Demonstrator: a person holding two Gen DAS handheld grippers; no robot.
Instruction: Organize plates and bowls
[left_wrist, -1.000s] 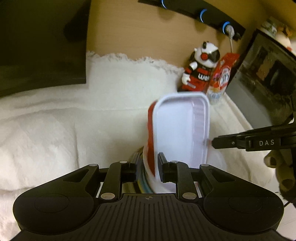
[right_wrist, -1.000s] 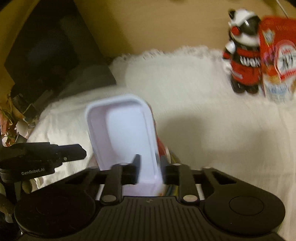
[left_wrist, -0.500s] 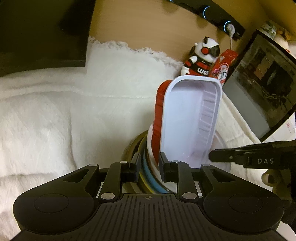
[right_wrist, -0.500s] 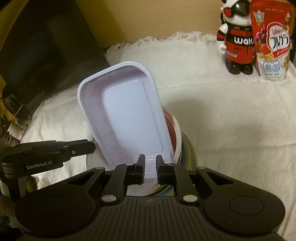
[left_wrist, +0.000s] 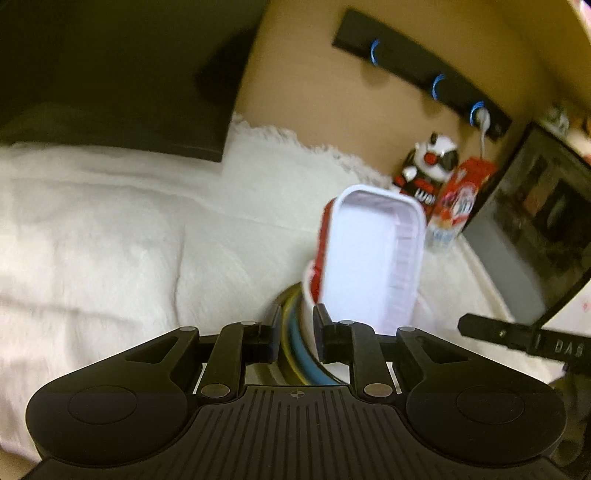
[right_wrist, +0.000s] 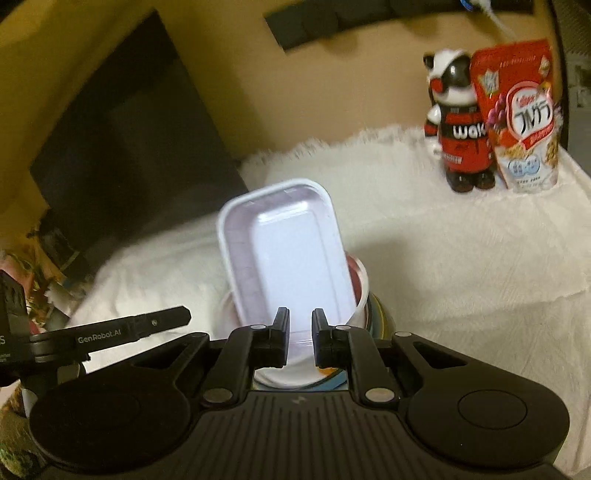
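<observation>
A stack of dishes hangs between my two grippers above the white cloth. From the bottom it shows a yellow rim, a blue plate, a white bowl and a red bowl. A white rectangular tray leans upright in the top bowl. My left gripper is closing, with the yellow and blue rims pinched between its pads. On the opposite side, my right gripper is shut on the stack's white near edge.
A red, black and white toy figure and a cereal bag stand at the back right of the cloth. A dark monitor is at the right. A large dark box fills the back left. A power strip hangs on the wall.
Both grippers have moved sideways over the cloth with the stack held between them, and both views have swung. The tray leans in the bowl as before.
</observation>
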